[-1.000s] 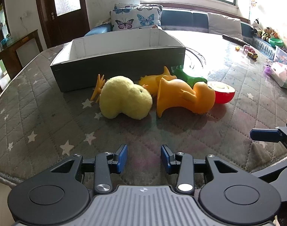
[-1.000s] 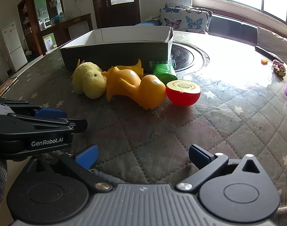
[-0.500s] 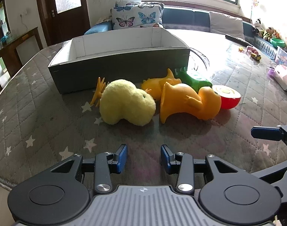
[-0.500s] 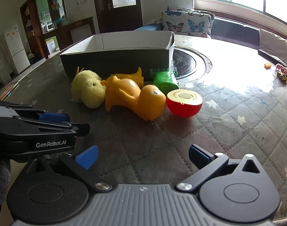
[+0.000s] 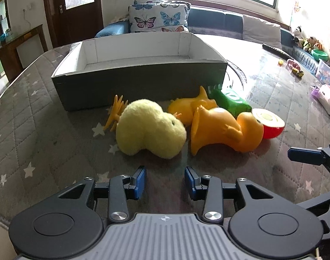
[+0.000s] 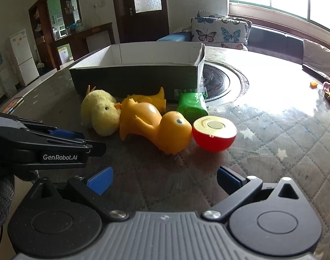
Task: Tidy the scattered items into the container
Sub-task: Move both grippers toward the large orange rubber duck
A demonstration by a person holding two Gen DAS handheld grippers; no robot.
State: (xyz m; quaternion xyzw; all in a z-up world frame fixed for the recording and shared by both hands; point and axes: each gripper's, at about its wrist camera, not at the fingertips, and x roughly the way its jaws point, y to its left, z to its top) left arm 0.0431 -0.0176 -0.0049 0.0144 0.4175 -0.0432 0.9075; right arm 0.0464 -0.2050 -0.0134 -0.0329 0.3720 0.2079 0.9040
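While the left gripper hangs part-spread and empty at bottom centre, the plush chick lies mid-frame before the grey box. Looks soft and light; squeeze its round body. Right gripper gapes wide, empty.

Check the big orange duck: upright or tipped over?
Tipped over. The orange duck lies on its side on the table, flared base toward the plush chick.
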